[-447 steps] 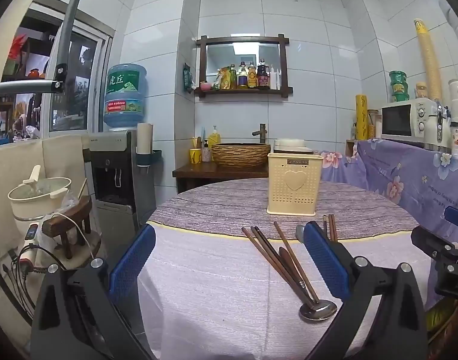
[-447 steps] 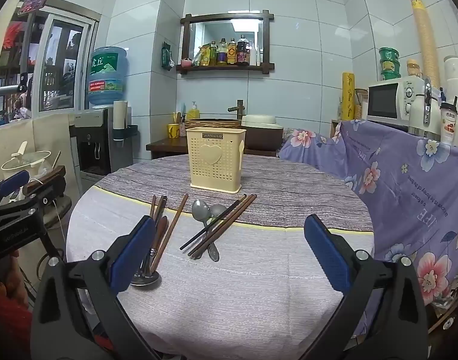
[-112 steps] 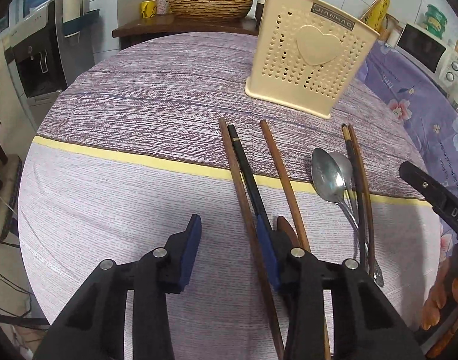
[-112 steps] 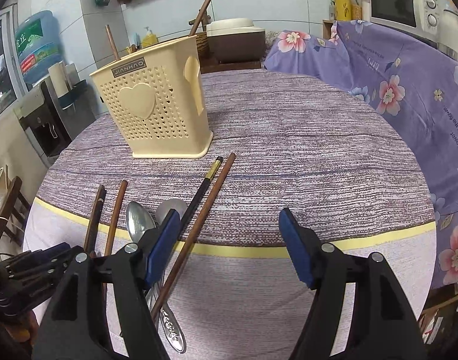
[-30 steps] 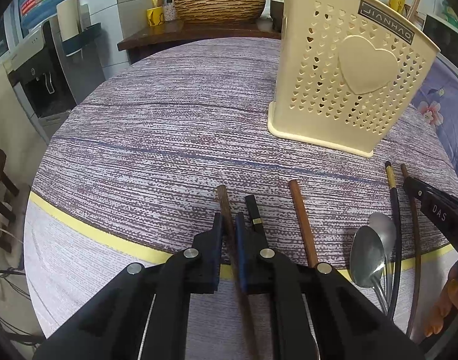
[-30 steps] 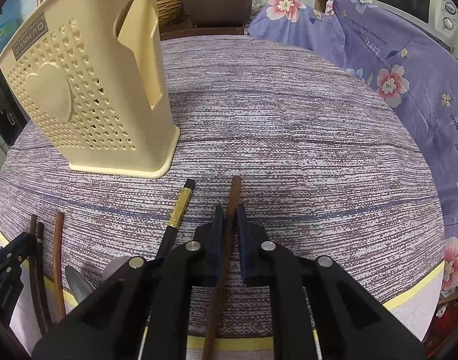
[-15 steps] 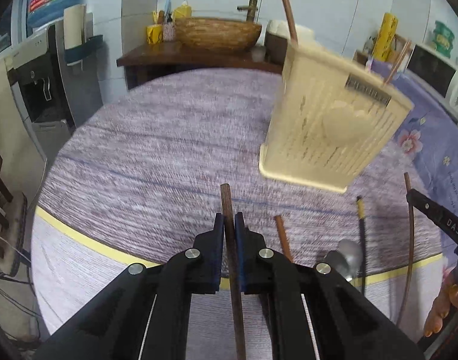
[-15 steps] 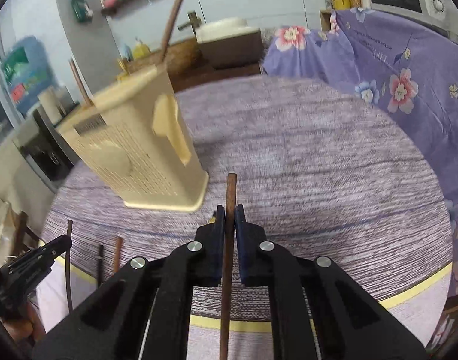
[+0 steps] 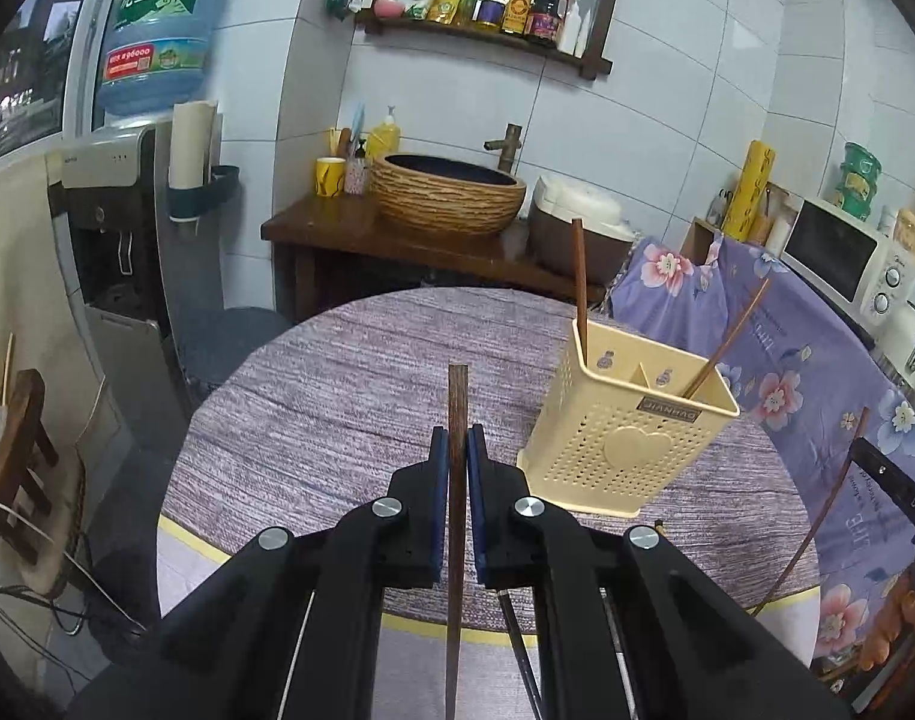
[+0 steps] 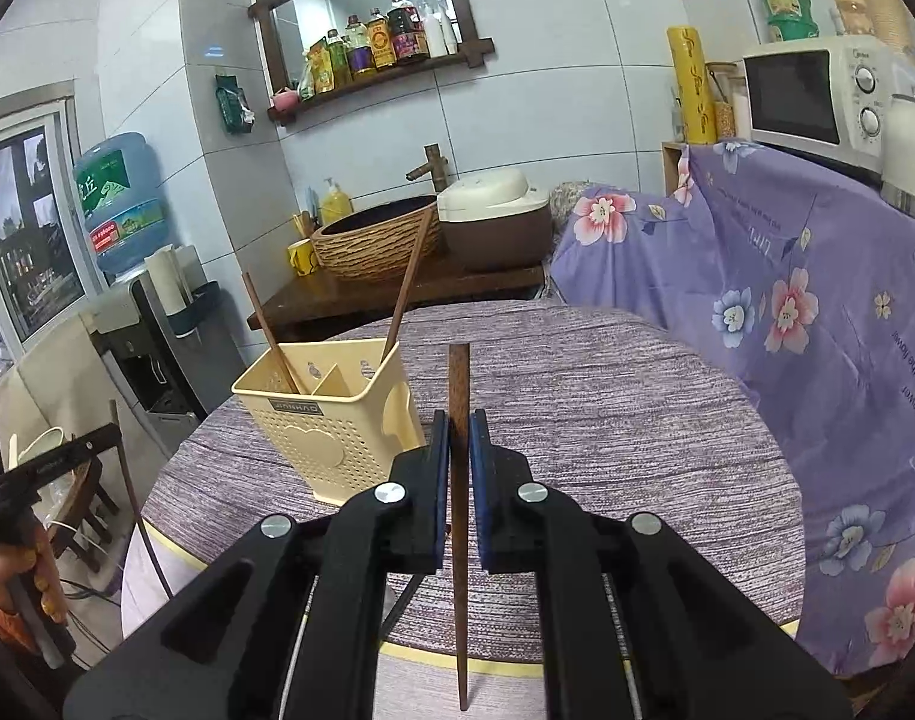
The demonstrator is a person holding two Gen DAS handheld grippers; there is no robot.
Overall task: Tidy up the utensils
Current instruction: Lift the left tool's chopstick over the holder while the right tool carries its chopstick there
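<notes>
My left gripper (image 9: 456, 441) is shut on a dark brown chopstick (image 9: 457, 396), held above the round table, left of the cream utensil holder (image 9: 628, 438). My right gripper (image 10: 458, 426) is shut on another brown chopstick (image 10: 459, 384), to the right of the same holder (image 10: 325, 420). Two chopsticks stand in the holder, one in each compartment (image 9: 579, 288) (image 9: 727, 342). In the left wrist view the right gripper's black finger (image 9: 889, 486) shows at the far right with its chopstick (image 9: 817, 522). A black chopstick (image 9: 517, 648) lies on the table below my left gripper.
The table wears a purple-grey cloth (image 9: 337, 396) with a yellow stripe near the front. A floral purple cover (image 10: 787, 300) drapes the counter at the right, with a microwave (image 10: 811, 96) on it. Behind are a wicker basin (image 9: 448, 198), a rice cooker (image 10: 493, 216) and a water dispenser (image 9: 133, 228).
Both grippers have risen from the table, each lifting its chopstick, and now tilt less steeply. The holder has dropped lower in both views and its open top now shows.
</notes>
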